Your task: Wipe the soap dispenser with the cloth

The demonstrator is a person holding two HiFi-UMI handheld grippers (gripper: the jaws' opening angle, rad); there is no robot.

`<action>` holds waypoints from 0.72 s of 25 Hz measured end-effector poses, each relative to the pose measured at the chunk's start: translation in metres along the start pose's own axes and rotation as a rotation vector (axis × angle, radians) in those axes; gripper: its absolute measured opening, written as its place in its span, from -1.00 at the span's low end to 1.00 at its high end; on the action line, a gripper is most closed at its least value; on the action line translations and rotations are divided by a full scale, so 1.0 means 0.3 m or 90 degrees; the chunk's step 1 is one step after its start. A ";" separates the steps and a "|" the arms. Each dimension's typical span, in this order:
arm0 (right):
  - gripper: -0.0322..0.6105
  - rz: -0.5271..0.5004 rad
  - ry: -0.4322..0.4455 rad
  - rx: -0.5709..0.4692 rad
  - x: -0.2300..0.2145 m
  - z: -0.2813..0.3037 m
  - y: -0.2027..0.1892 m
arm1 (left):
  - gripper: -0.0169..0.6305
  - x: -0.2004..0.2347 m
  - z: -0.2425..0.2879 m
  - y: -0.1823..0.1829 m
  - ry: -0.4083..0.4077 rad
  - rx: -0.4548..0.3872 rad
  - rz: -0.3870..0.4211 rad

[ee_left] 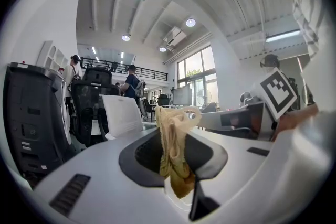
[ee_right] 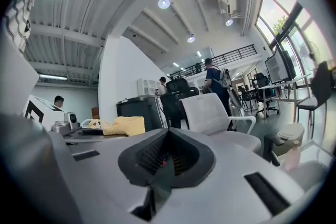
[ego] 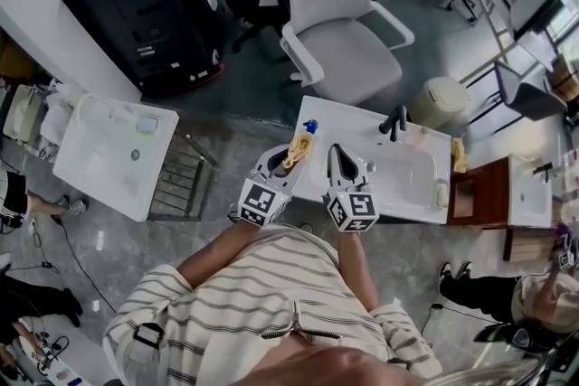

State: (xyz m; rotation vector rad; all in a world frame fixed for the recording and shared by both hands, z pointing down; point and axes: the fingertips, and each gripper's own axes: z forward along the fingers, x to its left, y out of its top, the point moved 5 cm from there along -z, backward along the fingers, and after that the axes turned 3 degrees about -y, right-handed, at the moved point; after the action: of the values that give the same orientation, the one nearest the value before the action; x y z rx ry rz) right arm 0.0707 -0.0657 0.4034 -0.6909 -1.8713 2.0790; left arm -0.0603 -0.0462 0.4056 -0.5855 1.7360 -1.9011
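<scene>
Our left gripper (ee_left: 176,157) pinches the cloth (ee_left: 170,128), the soap dispenser (ego: 310,127) just beyond its tips; our right gripper's (ee_right: 167,157) jaws sit pressed together.

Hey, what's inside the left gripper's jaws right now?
A yellow cloth is pinched between the shut jaws of the left gripper, bunched up and sticking out past them. Its own folds cover the clamped part, so whether anything else is in there cannot be seen.
</scene>
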 end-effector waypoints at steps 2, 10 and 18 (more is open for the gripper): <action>-0.90 -0.001 0.000 -0.001 -0.004 -0.002 -0.002 | -0.68 -0.002 0.003 -0.001 0.001 0.001 -0.002; -0.90 0.001 -0.007 -0.005 -0.021 -0.004 -0.008 | -0.68 0.004 0.005 -0.009 0.003 -0.005 -0.005; -0.90 0.001 -0.006 -0.001 -0.032 0.013 -0.010 | -0.68 0.015 0.015 -0.012 0.008 -0.005 -0.006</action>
State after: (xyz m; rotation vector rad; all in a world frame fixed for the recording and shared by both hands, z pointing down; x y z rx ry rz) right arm 0.0766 -0.0734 0.4082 -0.6840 -1.8787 2.0847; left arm -0.0612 -0.0522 0.4095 -0.5864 1.7521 -1.9086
